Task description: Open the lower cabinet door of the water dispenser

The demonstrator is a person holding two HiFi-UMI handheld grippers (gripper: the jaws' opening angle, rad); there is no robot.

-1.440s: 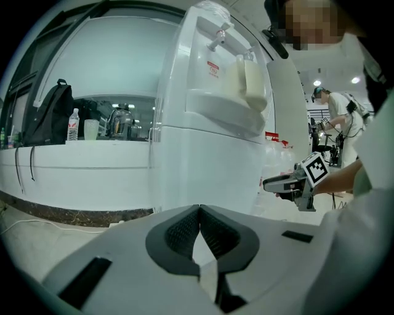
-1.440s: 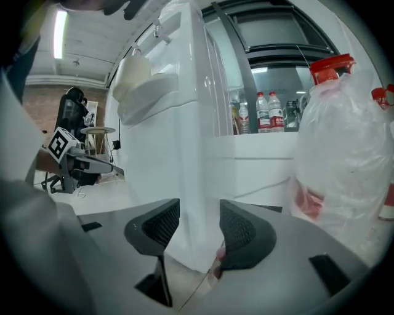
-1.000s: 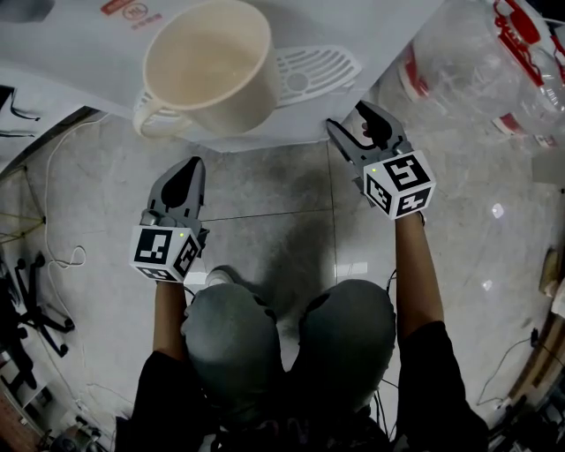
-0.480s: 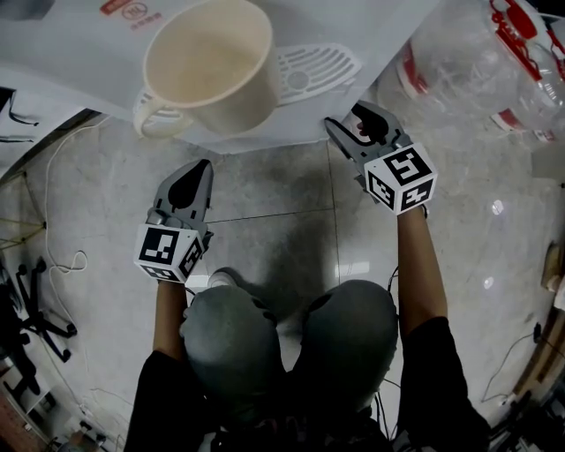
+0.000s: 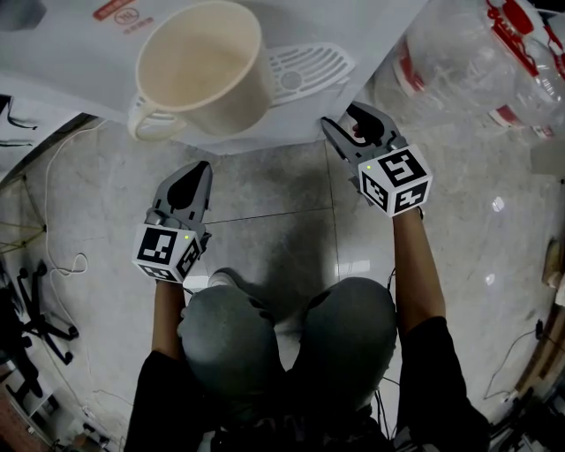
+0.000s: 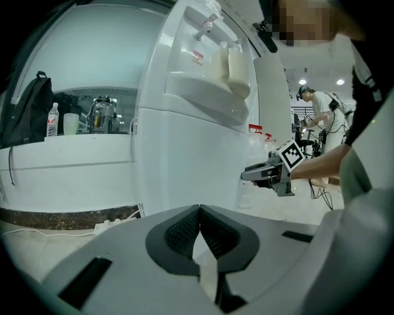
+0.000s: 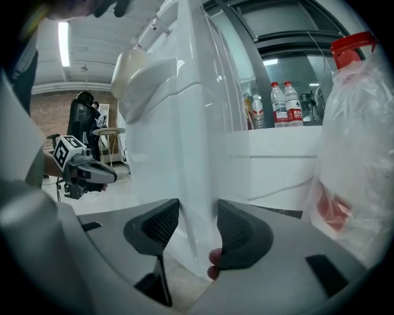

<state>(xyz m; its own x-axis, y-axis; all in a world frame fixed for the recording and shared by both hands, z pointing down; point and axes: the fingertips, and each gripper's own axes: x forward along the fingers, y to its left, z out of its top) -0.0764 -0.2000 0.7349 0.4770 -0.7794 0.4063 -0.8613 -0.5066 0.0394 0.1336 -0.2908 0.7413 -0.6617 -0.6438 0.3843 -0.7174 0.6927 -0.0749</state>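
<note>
Head view: empty cream mug on drip tray of water dispenser.

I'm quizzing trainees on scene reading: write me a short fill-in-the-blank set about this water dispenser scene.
1. The mug stands on the water dispenser's drip ___.
2. The left gripper's jaws are ___, with nothing between them.
3. The cap of the big clear bottle is ___.
Missing words: tray; shut; red.

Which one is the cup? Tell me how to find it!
Find the tall white water dispenser. On its slotted drip tray stands the cup. It is big, cream-coloured and empty, with one handle, unlike the clear bottle beside the dispenser.
</note>
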